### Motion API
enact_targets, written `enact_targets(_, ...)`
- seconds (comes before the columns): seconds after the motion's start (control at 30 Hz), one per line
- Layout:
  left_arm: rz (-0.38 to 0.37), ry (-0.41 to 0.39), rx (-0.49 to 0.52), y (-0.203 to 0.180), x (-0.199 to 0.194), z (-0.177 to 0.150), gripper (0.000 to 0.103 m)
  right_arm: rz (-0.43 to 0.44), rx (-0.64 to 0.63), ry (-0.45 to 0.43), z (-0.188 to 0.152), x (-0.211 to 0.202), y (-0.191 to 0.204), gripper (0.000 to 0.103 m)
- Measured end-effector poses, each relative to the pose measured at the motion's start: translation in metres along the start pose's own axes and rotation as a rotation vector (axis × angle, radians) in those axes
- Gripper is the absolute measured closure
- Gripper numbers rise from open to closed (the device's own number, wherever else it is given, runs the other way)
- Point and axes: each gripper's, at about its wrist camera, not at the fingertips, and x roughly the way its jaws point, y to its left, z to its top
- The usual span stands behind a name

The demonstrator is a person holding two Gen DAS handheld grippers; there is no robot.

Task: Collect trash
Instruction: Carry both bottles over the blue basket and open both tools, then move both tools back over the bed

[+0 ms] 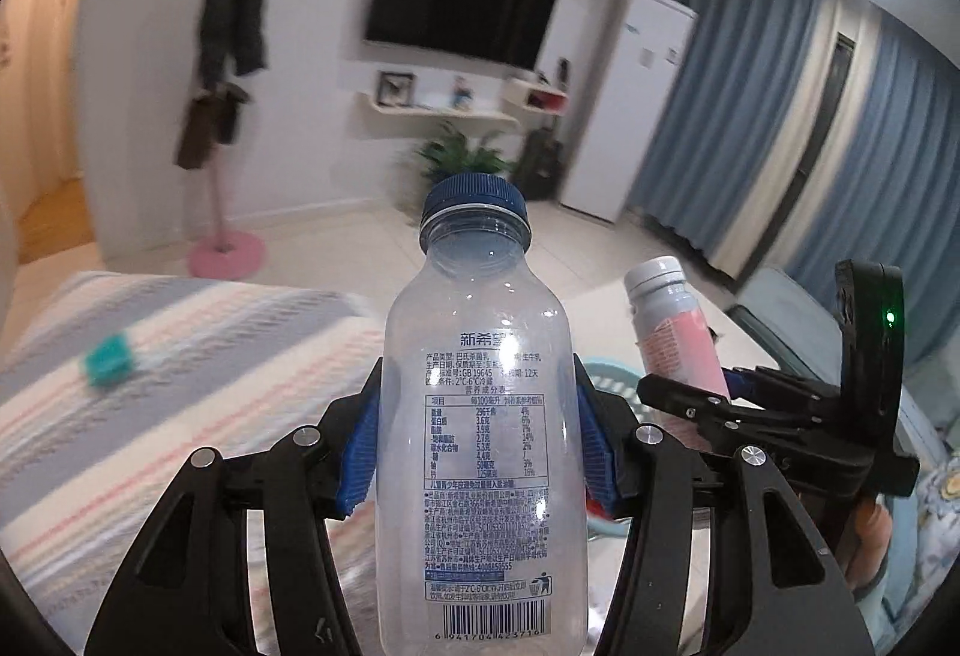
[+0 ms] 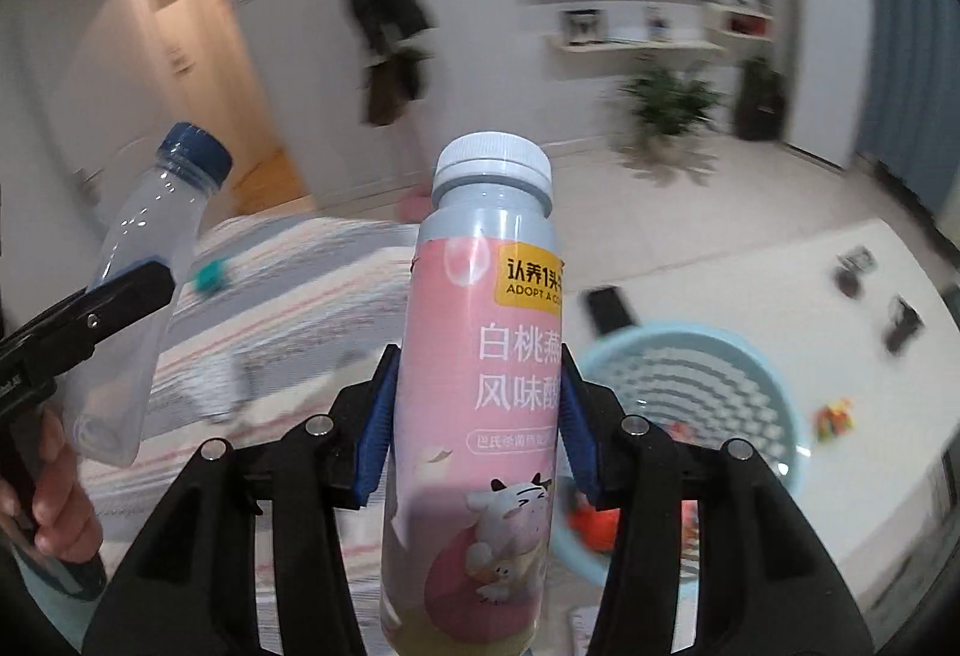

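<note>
My left gripper is shut on a clear empty plastic bottle with a blue cap, held upright between the blue pads. My right gripper is shut on a pink yoghurt bottle with a white cap, also upright. In the left wrist view the pink bottle and right gripper show at the right. The right wrist view has the clear bottle and left gripper at the left, with a hand below. A light blue basket with some trash in it sits low at the right.
A striped bedspread with a small teal object lies at the left. A white table carries dark small items and a colourful scrap. Farther off stand a coat stand with a pink base, a potted plant and a white fridge.
</note>
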Motion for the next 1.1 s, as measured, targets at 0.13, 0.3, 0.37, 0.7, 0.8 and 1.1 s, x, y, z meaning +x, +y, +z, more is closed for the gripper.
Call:
enact_targets(0.13, -0.054, 0.052, 0.014, -0.032, 0.053, -0.006, 0.05, -0.117, 0.068, 0.013, -0.011, 0.011, -0.051, 0.057)
enact_targets(0.3, -0.117, 0.141, 0.01, -0.062, 0.11, -0.029, 0.05, -0.166, 0.131, 0.068, -0.032, 0.036, -0.089, 0.058)
enact_targets(0.37, -0.118, 0.181, 0.009, -0.07, 0.131, -0.038, 0.05, -0.175, 0.153, 0.094, -0.04, 0.05, -0.099, 0.058)
enact_targets(0.7, -0.114, 0.271, -0.007, -0.08, 0.187, -0.057, 0.045, -0.21, 0.207, 0.208, -0.079, 0.09, -0.137, 0.058)
enact_targets(0.8, -0.124, 0.248, 0.002, -0.083, 0.189, -0.055, 0.037, -0.212, 0.217, 0.226, -0.082, 0.093, -0.14, 0.057)
enact_targets(1.1, -0.125, 0.23, 0.019, -0.077, 0.172, -0.06, 0.036, -0.21, 0.242, 0.202, -0.084, 0.083, -0.146, 0.051)
